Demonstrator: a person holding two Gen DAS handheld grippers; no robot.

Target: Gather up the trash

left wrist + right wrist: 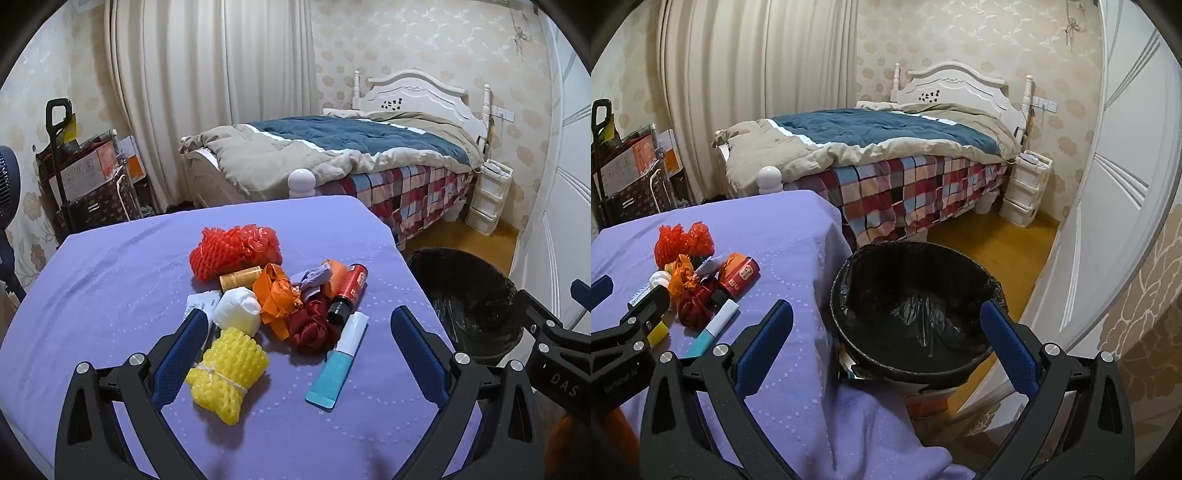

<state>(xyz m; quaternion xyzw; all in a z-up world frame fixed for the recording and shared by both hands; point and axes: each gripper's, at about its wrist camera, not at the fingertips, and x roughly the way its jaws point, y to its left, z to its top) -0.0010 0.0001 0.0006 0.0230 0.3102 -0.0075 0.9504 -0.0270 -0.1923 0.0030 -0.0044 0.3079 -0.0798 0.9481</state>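
Note:
A pile of trash lies on the purple-covered table (103, 280): a red foam net (232, 251), a yellow foam net (225, 373), a white wad (238, 310), an orange bag (277, 295), a dark red bag (310, 328), a red bottle (349, 291) and a blue-white tube (338, 363). My left gripper (299, 325) is open and empty, spread just before the pile. My right gripper (886, 317) is open and empty above the near rim of the black-lined trash bin (916, 310), which stands beside the table's right edge (827, 258).
A bed (886, 155) with a plaid cover stands behind the table and bin. A white drawer unit (1023, 192) is beside the bed. Boxes and a trolley (81, 173) stand at the left wall. A white door (1108, 184) is on the right.

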